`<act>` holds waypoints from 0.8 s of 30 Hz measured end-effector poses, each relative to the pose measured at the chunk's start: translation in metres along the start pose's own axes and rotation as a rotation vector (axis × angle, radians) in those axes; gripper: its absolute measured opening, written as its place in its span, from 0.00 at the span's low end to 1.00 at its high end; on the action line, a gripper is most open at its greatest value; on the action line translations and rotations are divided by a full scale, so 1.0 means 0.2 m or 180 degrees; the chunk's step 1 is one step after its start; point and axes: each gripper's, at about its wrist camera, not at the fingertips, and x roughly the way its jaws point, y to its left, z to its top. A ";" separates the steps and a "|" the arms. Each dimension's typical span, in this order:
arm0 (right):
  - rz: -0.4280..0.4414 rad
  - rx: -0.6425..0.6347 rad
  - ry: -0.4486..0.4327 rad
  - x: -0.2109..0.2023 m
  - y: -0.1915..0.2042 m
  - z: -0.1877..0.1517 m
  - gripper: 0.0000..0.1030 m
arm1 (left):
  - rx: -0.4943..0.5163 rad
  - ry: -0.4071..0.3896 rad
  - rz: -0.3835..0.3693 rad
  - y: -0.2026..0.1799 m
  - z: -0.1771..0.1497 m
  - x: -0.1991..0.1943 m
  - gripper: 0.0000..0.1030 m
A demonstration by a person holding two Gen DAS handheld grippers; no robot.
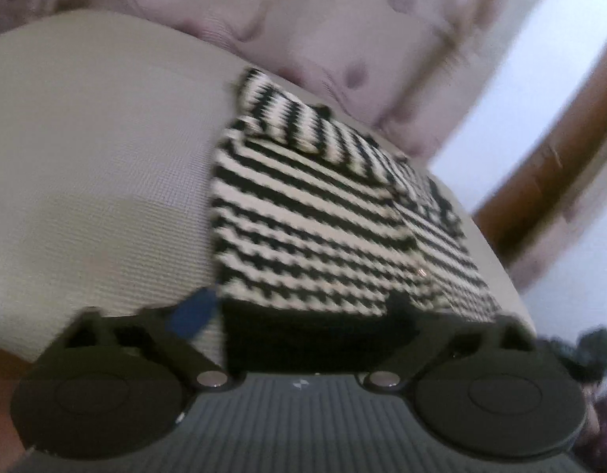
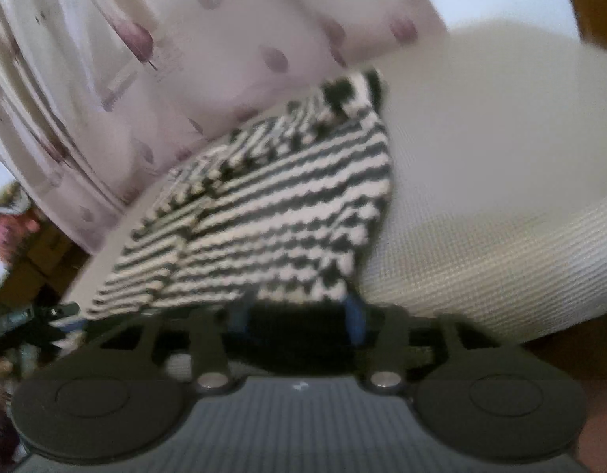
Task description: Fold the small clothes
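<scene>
A small black-and-white zigzag knit garment (image 1: pixel 311 216) (image 2: pixel 264 216) lies flat on a white textured cushion (image 1: pixel 86 157) (image 2: pixel 480 197), its black hem nearest both cameras and a sleeve folded over at the far end. My left gripper (image 1: pixel 297 311) is open wide at the hem. Its blue pad (image 1: pixel 193 315) is on the cushion just off the garment's left edge, and the other finger rests on the cloth. My right gripper (image 2: pixel 297 317) is half open, with the black hem lying between its blue pads (image 2: pixel 354 315). Both views are blurred.
A pale pink dotted curtain (image 1: pixel 303 19) (image 2: pixel 185 59) hangs close behind the cushion. A brown wooden frame (image 1: pixel 559 138) stands on the right of the left wrist view. Dark clutter and coloured objects (image 2: pixel 27 256) sit beyond the cushion's left edge in the right wrist view.
</scene>
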 end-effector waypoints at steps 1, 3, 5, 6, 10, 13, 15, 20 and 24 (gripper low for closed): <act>0.0055 0.0018 0.0000 0.00 0.00 0.00 0.62 | 0.0091 0.0016 0.0036 -0.03 0.00 0.02 0.98; 0.0049 -0.0022 0.0017 0.02 0.02 0.00 0.64 | 0.0190 0.0014 0.0070 -0.05 -0.01 0.04 0.97; 0.0045 -0.0056 0.0022 0.02 0.04 0.00 0.64 | 0.0216 -0.0010 0.0024 -0.06 -0.02 0.05 0.79; 0.0036 -0.0081 0.0015 0.03 0.04 0.00 0.63 | 0.0211 0.0003 0.0047 -0.06 -0.02 0.06 0.47; -0.0037 -0.0122 0.0028 0.03 0.04 0.00 0.28 | -0.0063 0.0056 0.0005 0.01 -0.01 0.08 0.14; 0.0077 -0.0085 0.0012 0.01 0.02 0.00 0.19 | -0.0060 -0.0020 -0.0062 0.01 -0.02 0.05 0.14; 0.0178 0.0040 -0.0037 -0.01 0.00 0.01 0.18 | -0.0069 -0.0080 -0.0100 0.01 -0.02 0.04 0.14; 0.0151 0.0228 -0.0013 -0.01 -0.05 0.04 0.23 | -0.0082 0.0042 -0.0125 0.03 -0.01 0.05 0.23; 0.0143 0.0311 0.0055 -0.01 -0.08 0.02 0.60 | -0.0131 0.0078 -0.0313 0.04 0.00 0.06 0.59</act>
